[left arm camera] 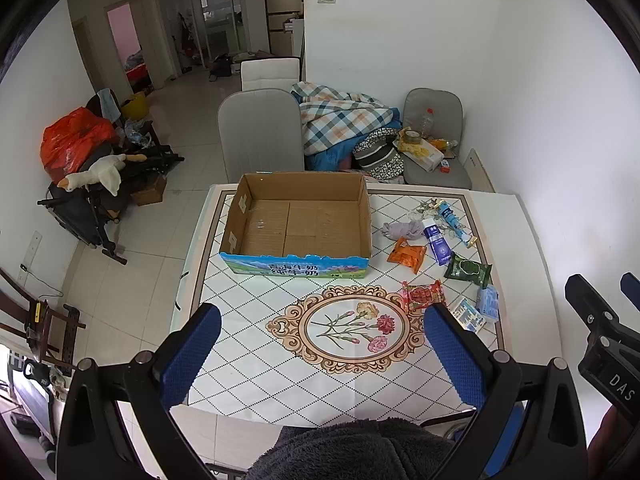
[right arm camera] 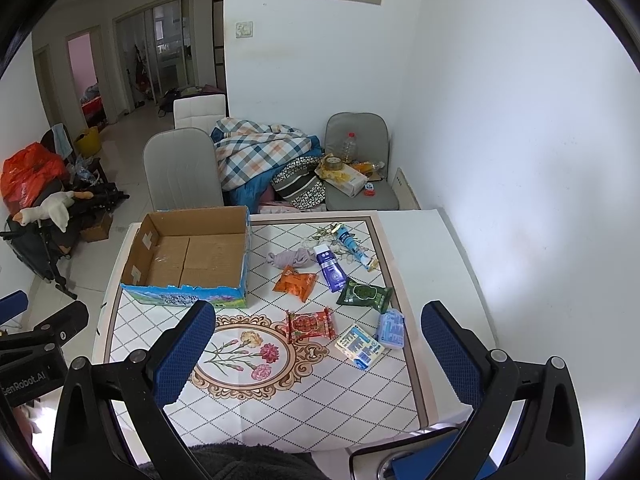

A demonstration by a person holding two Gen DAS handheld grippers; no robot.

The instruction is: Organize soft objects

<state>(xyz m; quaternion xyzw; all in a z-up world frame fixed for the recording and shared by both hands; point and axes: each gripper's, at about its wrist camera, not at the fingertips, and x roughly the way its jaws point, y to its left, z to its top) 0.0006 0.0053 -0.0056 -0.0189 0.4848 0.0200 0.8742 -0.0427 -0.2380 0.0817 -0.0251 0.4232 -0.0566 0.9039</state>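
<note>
Above the table (right arm camera: 404,232), left gripper (left arm camera: 322,322) wide apart, right gripper (right arm camera: 318,320) wide apart, cardboard box (left arm camera: 298,220) beside scattered packets

— What sort of place is this?

— A lived-in flat, the dining corner. There's a table (left arm camera: 496,216) under a diamond-print cloth with a carnation medallion (left arm camera: 347,326), and padded grey chairs (left arm camera: 260,132) pushed against it.

— Anything else homely?

— A plaid quilt (left arm camera: 340,114) heaped on a seat, a cooking-oil bottle (left arm camera: 428,122) on another chair, a stuffed goose (left arm camera: 98,174) lying on a folded stroller beside a red plastic bag (left arm camera: 74,138). Past the tiled floor (left arm camera: 192,92) I see glass sliding doors (left arm camera: 218,20) and a pink bedroom doorway (left arm camera: 126,36).
</note>
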